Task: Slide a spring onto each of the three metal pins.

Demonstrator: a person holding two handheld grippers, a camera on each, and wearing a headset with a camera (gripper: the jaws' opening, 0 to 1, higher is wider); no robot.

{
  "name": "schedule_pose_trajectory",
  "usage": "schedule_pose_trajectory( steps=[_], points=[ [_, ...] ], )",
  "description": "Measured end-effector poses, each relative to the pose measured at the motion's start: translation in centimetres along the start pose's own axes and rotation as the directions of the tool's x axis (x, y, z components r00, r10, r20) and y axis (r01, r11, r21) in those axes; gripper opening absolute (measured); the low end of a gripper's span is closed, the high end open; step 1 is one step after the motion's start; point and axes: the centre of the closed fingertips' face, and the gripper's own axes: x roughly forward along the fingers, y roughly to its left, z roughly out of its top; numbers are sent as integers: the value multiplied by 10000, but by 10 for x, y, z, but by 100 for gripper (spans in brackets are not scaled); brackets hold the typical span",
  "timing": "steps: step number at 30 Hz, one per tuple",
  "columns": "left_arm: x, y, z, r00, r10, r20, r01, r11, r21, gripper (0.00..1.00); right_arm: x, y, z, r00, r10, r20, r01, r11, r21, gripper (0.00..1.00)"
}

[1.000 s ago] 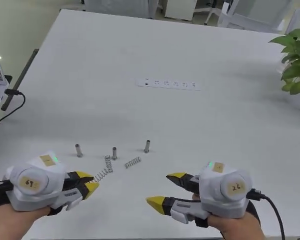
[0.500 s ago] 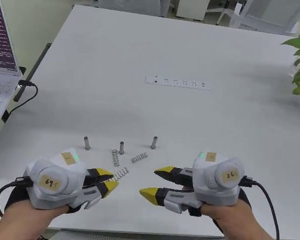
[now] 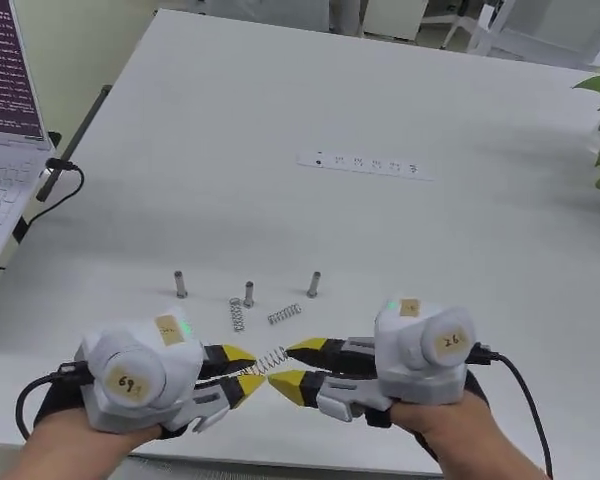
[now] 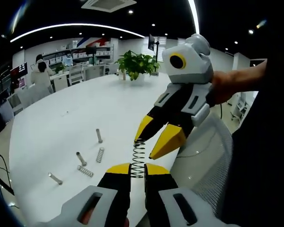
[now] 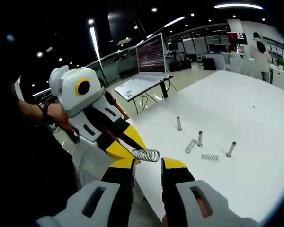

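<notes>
The left claw (image 3: pixel 242 372) is pinching a spring (image 3: pixel 270 358); the right claw (image 3: pixel 285 365) is sitting open at its 3 o'clock end, probably for a handover.

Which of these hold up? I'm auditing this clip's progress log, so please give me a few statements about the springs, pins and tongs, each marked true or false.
1. The left tongs grip a spring by one end. True.
2. Three springs lie loose on the table. False: two loose springs lie there near the pins, and the third is in the left tongs.
3. The three metal pins stand upright, and none has a spring on it. True.
4. The right tongs are clamped shut. False: their jaws stand apart, right by the free end of the held spring.
</notes>
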Motion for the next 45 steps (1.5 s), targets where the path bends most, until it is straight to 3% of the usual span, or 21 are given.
schedule_pose_trajectory(
  steps=[3,11,15,25,33,38,45],
  points=[
    [2,-3,-1,9998,-144,-139,147,9996,236,3,-4,0,0,10000,17,55,-17,10000,-23,12],
    [8,-11,-1,9980,-426,-473,471,9941,974,2,-9,7,-1,9997,239,-11,-239,9997,-94,9],
    [12,-13,4,9976,-520,-452,568,9921,1117,2,-10,10,2,9995,279,-128,-283,9991,-325,8],
    [17,-16,8,9965,-719,-420,770,9878,1352,2,-15,8,-3,9919,171,-1257,-387,9845,-1712,12],
    [17,-21,7,9955,-842,-432,898,9848,1488,2,-18,8,-11,9737,183,-2270,-844,9548,-2852,18],
    [19,-27,6,9939,-988,-496,1058,9803,1669,2,-17,11,-13,9567,318,-2892,-1400,9217,-3617,17],
    [20,-32,2,9912,-1122,-699,1237,9736,1916,2,-13,17,-18,9379,533,-3427,-1997,8908,-4081,16]
  ],
)
